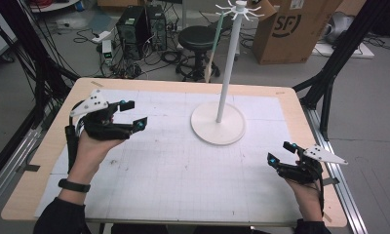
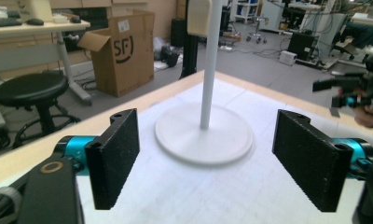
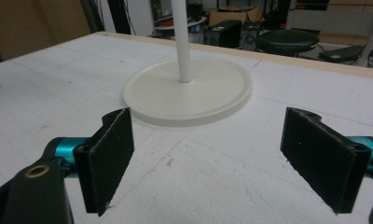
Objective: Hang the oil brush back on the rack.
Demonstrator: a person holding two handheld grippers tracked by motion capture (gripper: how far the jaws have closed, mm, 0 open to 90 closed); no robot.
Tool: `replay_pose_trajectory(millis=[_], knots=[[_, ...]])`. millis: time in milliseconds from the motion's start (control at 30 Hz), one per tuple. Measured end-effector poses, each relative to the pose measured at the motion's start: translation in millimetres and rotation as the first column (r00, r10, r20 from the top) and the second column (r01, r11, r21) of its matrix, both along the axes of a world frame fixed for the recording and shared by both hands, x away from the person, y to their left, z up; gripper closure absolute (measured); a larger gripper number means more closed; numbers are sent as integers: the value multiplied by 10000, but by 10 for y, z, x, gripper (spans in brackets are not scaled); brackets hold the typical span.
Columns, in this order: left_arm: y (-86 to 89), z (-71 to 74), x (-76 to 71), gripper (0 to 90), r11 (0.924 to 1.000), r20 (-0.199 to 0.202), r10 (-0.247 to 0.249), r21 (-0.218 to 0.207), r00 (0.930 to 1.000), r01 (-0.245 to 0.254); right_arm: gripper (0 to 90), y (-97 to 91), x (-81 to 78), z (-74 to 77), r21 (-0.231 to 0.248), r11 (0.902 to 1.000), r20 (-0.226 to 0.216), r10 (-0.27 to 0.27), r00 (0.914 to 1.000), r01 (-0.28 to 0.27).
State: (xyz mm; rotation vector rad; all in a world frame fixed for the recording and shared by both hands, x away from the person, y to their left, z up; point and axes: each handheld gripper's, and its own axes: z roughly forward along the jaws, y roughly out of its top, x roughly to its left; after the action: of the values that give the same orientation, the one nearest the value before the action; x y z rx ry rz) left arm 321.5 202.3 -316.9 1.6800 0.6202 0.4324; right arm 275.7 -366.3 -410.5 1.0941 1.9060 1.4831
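The white hook stand [image 1: 221, 117] stands on the gridded table mat [image 1: 183, 170]. The left gripper [image 1: 132, 114] at nine o'clock and the right gripper [image 1: 280, 152] at four o'clock are both wide open, empty. A stool [image 1: 199, 36] and a cardboard box [image 1: 290, 29] stand behind.

overhead view and both low tongs views share the white stand [image 1: 218, 129].

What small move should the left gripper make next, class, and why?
Probably ease the left gripper toward the white stand. Its jaws are open and empty, facing the stand's pole across bare table. The right gripper is open and empty too.
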Motion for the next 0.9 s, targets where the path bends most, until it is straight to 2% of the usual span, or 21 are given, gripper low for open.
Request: replay_pose_trajectory(millis=[133, 233, 300, 400, 633, 900], knots=[[138, -195, -148, 215, 10000, 42, 25, 50, 10000, -25, 164, 20, 22, -11, 44, 10000, -74, 22, 10000, -21], [223, -321, -256, 209, 9997, 154, 94, 238, 9998, -97, 164, 36, 35, -14, 47, 10000, -72, 39, 10000, -39], [288, -402, -309, 207, 9999, 104, 86, 119, 9999, -87, 164, 43, 45, -14, 99, 9999, -87, 67, 9999, -66], [368, -534, -374, 203, 9994, 131, 227, 258, 9997, -230, 162, 56, 64, -14, 77, 9999, -83, 84, 9999, -83], [523, -786, -415, 196, 9981, -99, 561, 261, 9984, -558, 162, 50, 61, -14, 81, 10000, -118, 12, 9999, -11], [597, -904, -423, 196, 9980, -189, 598, 198, 9980, -594, 162, 70, 50, -27, 27, 10000, -204, -17, 9998, 18]])
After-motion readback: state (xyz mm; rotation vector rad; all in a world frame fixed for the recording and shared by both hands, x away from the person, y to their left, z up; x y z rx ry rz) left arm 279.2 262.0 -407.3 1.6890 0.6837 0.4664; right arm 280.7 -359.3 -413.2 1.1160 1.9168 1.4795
